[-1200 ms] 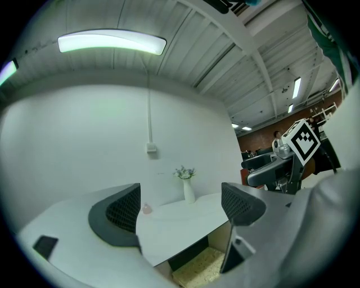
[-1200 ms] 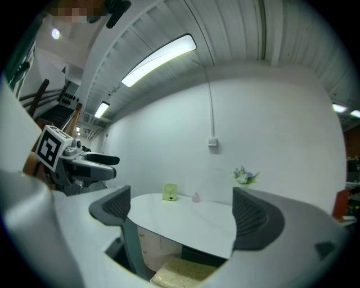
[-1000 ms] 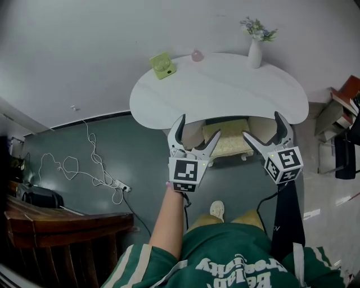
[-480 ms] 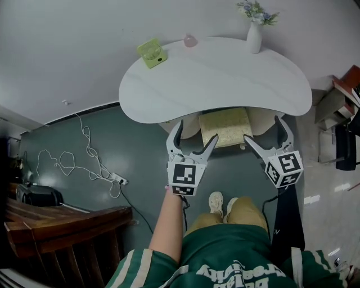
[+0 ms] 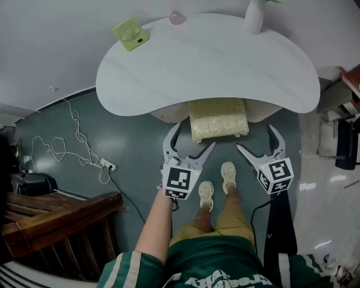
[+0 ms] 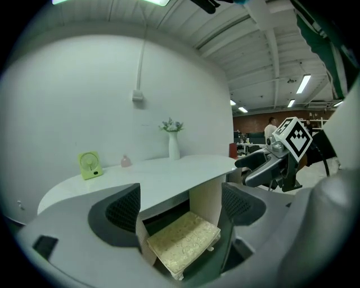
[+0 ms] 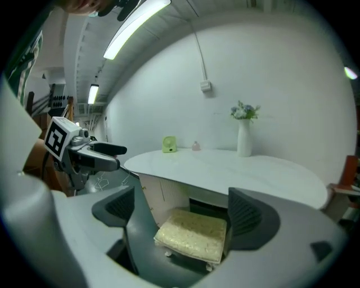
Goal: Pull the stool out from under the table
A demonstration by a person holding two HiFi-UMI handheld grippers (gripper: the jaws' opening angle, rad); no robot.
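A stool (image 5: 218,118) with a pale yellow cushion stands half under the white oval table (image 5: 208,62); its front edge and short legs show. My left gripper (image 5: 197,135) hovers open just in front of the stool's left front corner, apart from it. My right gripper (image 5: 254,136) is open off the right front corner; its jaws have just been closing a little, with nothing between them. In the left gripper view the stool (image 6: 183,241) lies ahead and below the left gripper (image 6: 180,205). The right gripper (image 7: 181,208) likewise frames the stool (image 7: 193,233) without touching it.
On the table are a green fan (image 5: 130,32), a small pink thing (image 5: 177,17) and a white vase (image 5: 254,19). A power strip with white cable (image 5: 104,166) lies on the floor at left. Dark wooden furniture (image 5: 56,219) stands at lower left. The person's feet (image 5: 216,185) are behind the grippers.
Both grippers have sunk toward the floor and come nearer the stool's front. The person has stepped closer to the table. The stool has not moved.
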